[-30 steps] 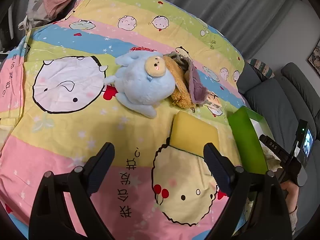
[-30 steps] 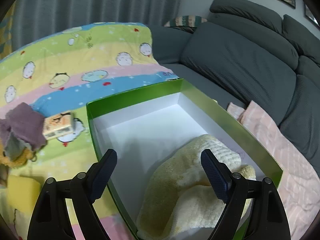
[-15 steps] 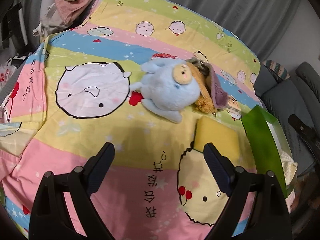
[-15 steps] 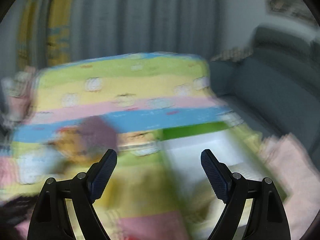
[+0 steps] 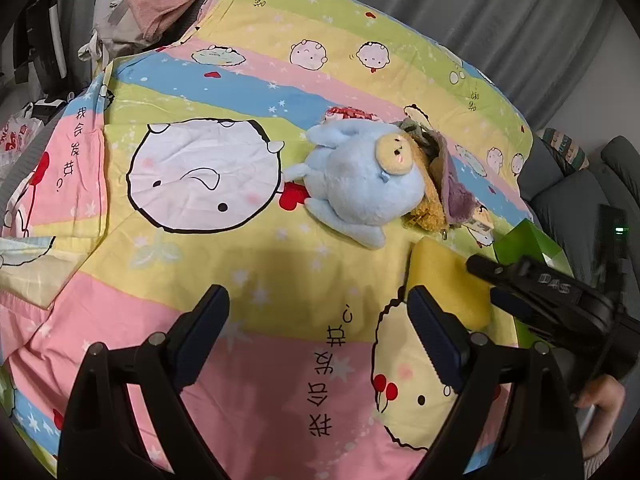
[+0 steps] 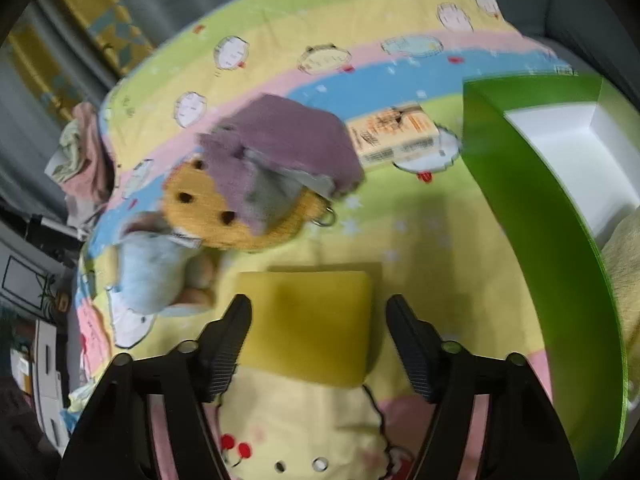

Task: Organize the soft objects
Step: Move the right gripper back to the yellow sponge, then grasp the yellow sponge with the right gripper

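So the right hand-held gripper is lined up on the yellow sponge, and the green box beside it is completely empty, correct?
Not quite. The green box is not empty: a cream fluffy cloth lies in it, seen at the right edge of the right wrist view. The right hand-held gripper is indeed lined up on the yellow sponge, its jaws just closing around it.

A home living room — grey sofa [image 5: 576, 184]; cartoon quilt [image 5: 240, 280]; curtains [image 5: 480, 12].

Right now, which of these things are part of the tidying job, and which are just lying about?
Part of the job:
yellow sponge
blue plush toy
brown plush toy
purple cloth
green box

Just lying about:
small printed carton
pile of clothes
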Demonstrator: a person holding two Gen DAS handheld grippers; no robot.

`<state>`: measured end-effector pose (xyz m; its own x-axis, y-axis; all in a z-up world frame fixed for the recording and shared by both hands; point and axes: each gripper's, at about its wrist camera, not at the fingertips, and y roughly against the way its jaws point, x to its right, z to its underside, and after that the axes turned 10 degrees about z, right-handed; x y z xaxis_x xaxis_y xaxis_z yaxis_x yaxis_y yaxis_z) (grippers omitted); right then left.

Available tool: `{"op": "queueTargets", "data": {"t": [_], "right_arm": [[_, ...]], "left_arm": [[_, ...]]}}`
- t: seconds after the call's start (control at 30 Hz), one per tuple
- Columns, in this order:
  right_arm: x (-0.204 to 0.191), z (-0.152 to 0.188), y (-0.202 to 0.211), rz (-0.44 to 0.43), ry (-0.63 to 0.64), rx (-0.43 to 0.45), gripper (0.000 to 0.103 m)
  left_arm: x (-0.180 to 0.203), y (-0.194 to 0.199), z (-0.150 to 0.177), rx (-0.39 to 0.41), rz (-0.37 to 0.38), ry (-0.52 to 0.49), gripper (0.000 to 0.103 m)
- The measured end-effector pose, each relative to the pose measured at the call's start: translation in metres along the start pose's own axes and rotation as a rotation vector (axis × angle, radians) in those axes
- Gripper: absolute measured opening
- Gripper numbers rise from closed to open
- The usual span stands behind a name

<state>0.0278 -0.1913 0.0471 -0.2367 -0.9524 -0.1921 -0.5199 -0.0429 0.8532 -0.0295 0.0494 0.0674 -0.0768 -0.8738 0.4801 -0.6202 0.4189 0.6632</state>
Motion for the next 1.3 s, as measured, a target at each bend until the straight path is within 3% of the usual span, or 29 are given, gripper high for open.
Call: {"op": "queueTargets", "data": {"t": [0.03, 0.1, 0.23, 0.3, 0.47, 0.57, 0.9, 1.0, 1.1, 1.13, 1.23, 1.3], "right_arm": [[0.004, -0.001, -0.009, 0.004, -0.010, -0.026, 0.047], [0.009, -0.003, -0.019, -0.013, -0.015, -0.067, 0.045], [0.015, 0.000, -0.013, -0.041, -0.004, -0.048, 0.030], [0.016, 0.002, -0.004, -0.077, -0.003, -0.046, 0.027], [0.016, 0.014, 0.023, -0.171, 0.023, -0.022, 0.027], [0.017, 0.023, 0.035, -0.235, 0.031, -0.058, 0.027], [0.010, 0.041, 0.017, -0.137, 0.141, -0.171, 0.028], [0.018, 0.038, 0.014, -0.145, 0.099, -0.177, 0.033], [0.026, 0.034, 0.016, -0.118, 0.068, -0.169, 0.049], [0.026, 0.034, 0.016, -0.116, 0.060, -0.166, 0.055], [0.020, 0.036, 0.014, -0.143, 0.075, -0.185, 0.055], [0.014, 0.039, 0.009, -0.179, 0.094, -0.219, 0.055]], "left_arm": [[0.000, 0.000, 0.000, -0.003, -0.003, -0.003, 0.090], [0.001, -0.002, 0.000, -0.008, -0.011, -0.010, 0.090], [0.004, -0.003, 0.001, -0.012, -0.005, -0.019, 0.090], [0.005, -0.003, 0.002, -0.015, 0.005, -0.022, 0.090], [0.009, 0.000, 0.004, -0.024, 0.049, -0.028, 0.090], [0.011, -0.001, 0.005, -0.041, 0.089, -0.025, 0.090], [0.026, -0.021, 0.019, -0.153, 0.170, -0.045, 0.087], [0.031, -0.028, 0.024, -0.188, 0.186, -0.054, 0.079], [0.039, -0.034, 0.030, -0.221, 0.195, -0.076, 0.072], [0.042, -0.036, 0.033, -0.226, 0.188, -0.089, 0.064], [0.049, -0.040, 0.038, -0.241, 0.199, -0.115, 0.044], [0.049, -0.041, 0.039, -0.249, 0.225, -0.104, 0.037]]}}
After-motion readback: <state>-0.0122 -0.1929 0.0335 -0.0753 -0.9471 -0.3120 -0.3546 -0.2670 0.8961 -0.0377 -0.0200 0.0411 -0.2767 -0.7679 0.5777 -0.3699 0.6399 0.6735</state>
